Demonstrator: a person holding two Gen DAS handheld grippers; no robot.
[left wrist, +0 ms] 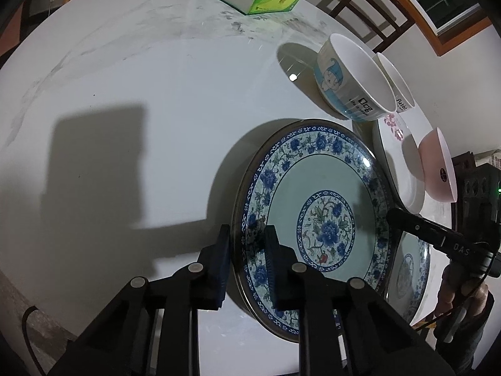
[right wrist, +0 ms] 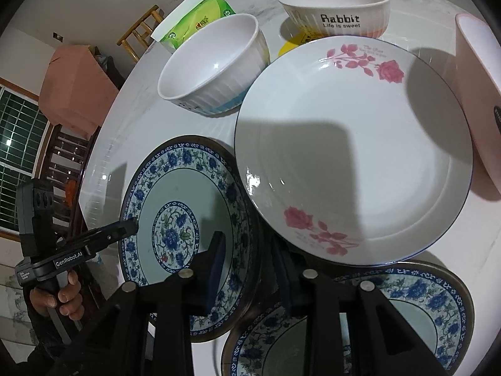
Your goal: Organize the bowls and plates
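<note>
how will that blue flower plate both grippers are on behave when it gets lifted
The blue flower plate looks rigid and glazed, so it probably won't flex but may slip in a rim pinch. It seems fairly heavy and breakable. Its edge neighbours the rose plate, so it may scrape.

The second blue-patterned plate (right wrist: 422, 307) is partly covered by the rose plate (right wrist: 353, 144) and the right hand-held gripper (right wrist: 250, 269). The pink bowl (right wrist: 479, 100) runs off the frame's right edge.

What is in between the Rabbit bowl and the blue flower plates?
The white rose plate lies between the Rabbit bowl and the blue flower plates, plain in the right wrist view.
</note>
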